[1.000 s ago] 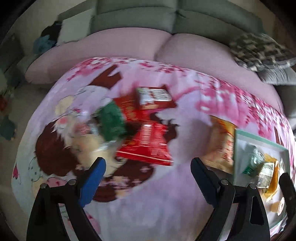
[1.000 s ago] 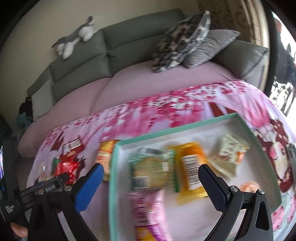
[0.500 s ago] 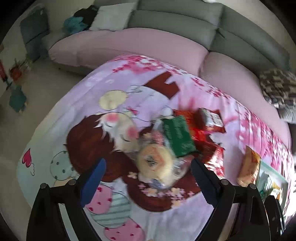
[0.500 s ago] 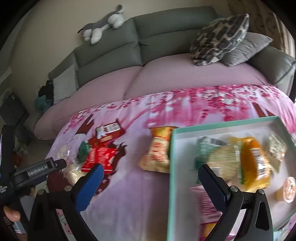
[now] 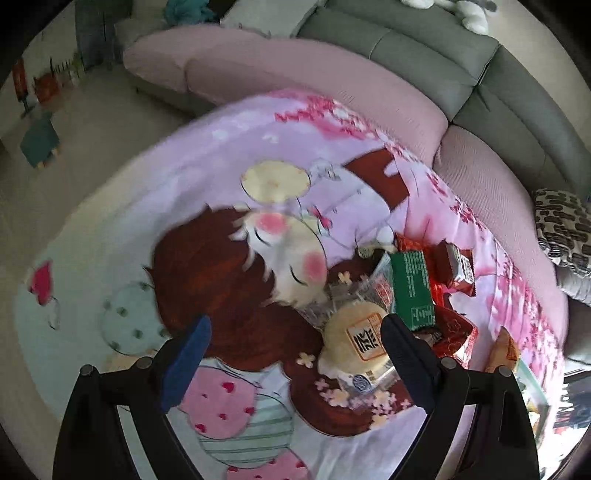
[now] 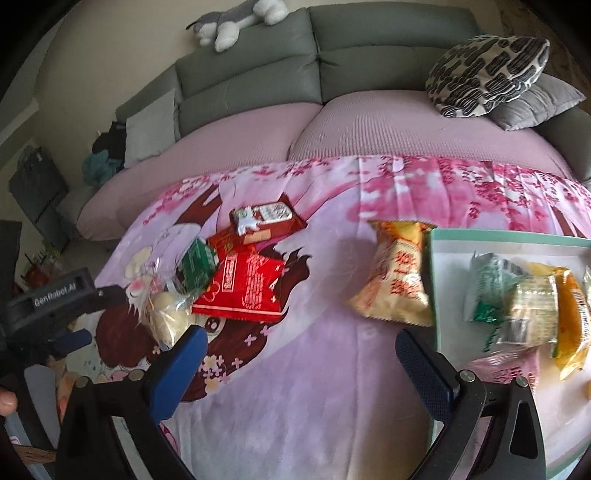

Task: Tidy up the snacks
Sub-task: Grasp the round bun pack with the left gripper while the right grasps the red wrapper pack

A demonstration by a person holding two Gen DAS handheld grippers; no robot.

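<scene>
Two grippers are in our hands, and both stand with jaws spread wide and nothing between the pads. Our left gripper point(image 5: 293, 354) hangs over the printed pink cloth point(image 5: 229, 155), its right finger just beside a round pale cake in clear wrap point(image 5: 356, 341). Touching that cake on its far right lies a green packet point(image 5: 412, 290), and past it a heap of red packets point(image 5: 456, 332), the farthest a red bar with a silver end point(image 5: 460, 266).

Our right gripper point(image 6: 297, 360) hovers over bare cloth between that heap and the tray. To its far left we see the big red packet point(image 6: 243, 290) lying flat. To its far right a yellow snack bag point(image 6: 397, 275) lies against the left wall of the mint-rimmed tray point(image 6: 513, 236). Inside the tray rest a green-and-silver wrapped snack point(image 6: 493, 288), an orange packet point(image 6: 572, 314) and a pink one point(image 6: 513, 367) near the gripper's right finger. Beyond the cloth stands a grey sofa point(image 6: 369, 48) with a plush toy point(image 6: 236, 20) on top.
</scene>
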